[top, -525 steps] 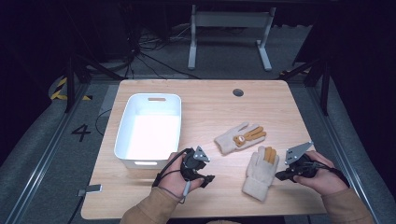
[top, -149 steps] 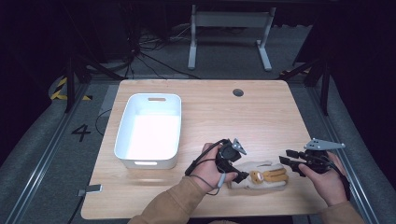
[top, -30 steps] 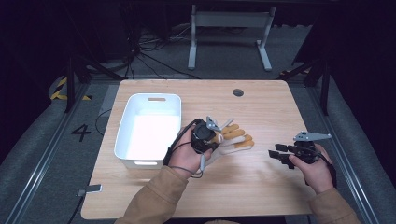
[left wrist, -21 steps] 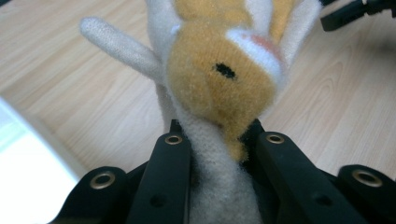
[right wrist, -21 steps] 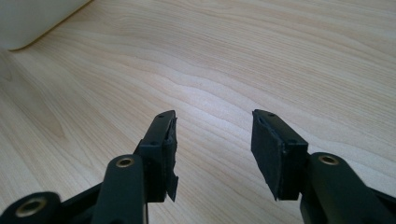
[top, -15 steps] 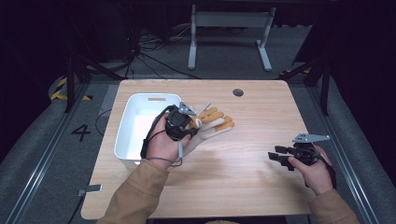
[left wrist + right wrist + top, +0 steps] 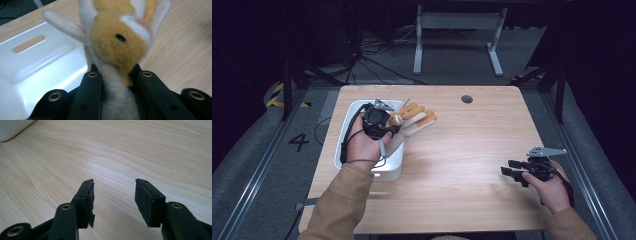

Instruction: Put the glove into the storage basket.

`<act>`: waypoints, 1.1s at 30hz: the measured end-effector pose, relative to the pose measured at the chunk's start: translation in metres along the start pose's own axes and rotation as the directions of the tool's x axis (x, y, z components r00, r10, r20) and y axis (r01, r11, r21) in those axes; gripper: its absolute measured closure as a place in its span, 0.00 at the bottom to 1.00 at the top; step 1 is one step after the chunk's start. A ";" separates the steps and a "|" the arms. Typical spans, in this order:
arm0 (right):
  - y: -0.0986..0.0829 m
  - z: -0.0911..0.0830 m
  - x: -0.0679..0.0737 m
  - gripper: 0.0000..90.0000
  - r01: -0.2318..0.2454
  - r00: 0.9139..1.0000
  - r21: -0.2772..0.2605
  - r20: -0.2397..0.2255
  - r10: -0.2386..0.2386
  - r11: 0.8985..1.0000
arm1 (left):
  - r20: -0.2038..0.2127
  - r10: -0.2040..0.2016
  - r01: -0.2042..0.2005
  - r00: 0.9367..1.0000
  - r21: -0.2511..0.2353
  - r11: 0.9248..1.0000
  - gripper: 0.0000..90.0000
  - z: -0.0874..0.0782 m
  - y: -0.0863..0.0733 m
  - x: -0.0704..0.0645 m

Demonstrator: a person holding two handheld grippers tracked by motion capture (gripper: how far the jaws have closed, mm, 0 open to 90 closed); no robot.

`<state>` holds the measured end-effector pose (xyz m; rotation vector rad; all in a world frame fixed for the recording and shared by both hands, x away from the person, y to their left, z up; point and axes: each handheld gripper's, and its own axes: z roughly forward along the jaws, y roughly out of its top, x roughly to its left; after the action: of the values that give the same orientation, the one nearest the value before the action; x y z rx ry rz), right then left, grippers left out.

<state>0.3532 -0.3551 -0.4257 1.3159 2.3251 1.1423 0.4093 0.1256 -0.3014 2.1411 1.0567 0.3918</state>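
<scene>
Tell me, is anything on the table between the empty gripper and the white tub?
No, nothing. In the high view, bare wooden table runs from the right gripper to the white tub. The glove hangs above in the left gripper.

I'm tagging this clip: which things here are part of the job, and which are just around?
In the job:
- left tool, shut on the glove
- white bin

Just around:
- right tool, open, holding nothing
- wooden table
- floor cables

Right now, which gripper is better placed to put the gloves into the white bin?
Left. The left gripper is shut on the gloves and hangs at the white bin rim. The right gripper is open over bare table, far from the bin.
</scene>
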 end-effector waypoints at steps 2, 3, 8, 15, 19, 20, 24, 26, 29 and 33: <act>-0.001 0.000 0.000 0.56 0.001 1.000 0.002 0.003 -0.001 1.000 | -0.009 -0.018 0.018 1.000 -0.004 1.000 0.89 -0.002 -0.002 0.006; -0.001 0.000 0.000 0.56 0.001 1.000 0.002 0.003 -0.001 1.000 | -0.026 -0.027 0.027 0.999 -0.005 1.000 0.89 -0.003 -0.004 0.011; -0.002 -0.001 0.000 0.56 -0.002 1.000 0.004 0.003 0.002 1.000 | -0.068 -0.059 0.059 0.996 -0.007 0.998 0.89 -0.005 -0.008 0.024; -0.001 0.000 0.000 0.56 0.001 1.000 0.003 -0.001 -0.001 1.000 | -0.120 -0.125 0.124 0.985 -0.011 0.992 0.89 -0.005 -0.016 0.040; -0.001 0.001 0.001 0.56 -0.001 1.000 0.002 -0.001 0.001 1.000 | -0.135 -0.160 0.162 0.978 0.005 0.987 0.89 0.000 -0.021 0.048; -0.001 0.001 0.001 0.56 0.003 1.000 0.004 -0.002 -0.003 1.000 | -0.143 -0.163 0.166 0.976 0.009 0.986 0.89 0.001 -0.023 0.049; 0.001 0.002 0.002 0.55 0.011 1.000 0.008 -0.003 -0.010 1.000 | -0.178 -0.189 0.195 0.966 0.018 0.981 0.89 0.006 -0.028 0.054; 0.001 0.003 0.002 0.55 0.015 1.000 0.008 -0.003 -0.015 1.000 | -0.199 -0.202 0.210 0.959 0.019 0.977 0.89 0.009 -0.032 0.057; 0.003 0.005 0.002 0.55 0.020 1.000 0.010 -0.007 -0.019 1.000 | -0.212 -0.205 0.217 0.956 0.033 0.976 0.89 0.015 -0.037 0.057; 0.004 0.008 0.004 0.55 0.024 1.000 0.013 -0.015 -0.024 1.000 | -0.219 -0.224 0.238 0.950 0.039 0.970 0.89 0.023 -0.045 0.059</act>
<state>0.3579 -0.3466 -0.4272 1.2843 2.3564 1.1349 0.4330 0.1802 -0.3512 2.0331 1.4441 0.4879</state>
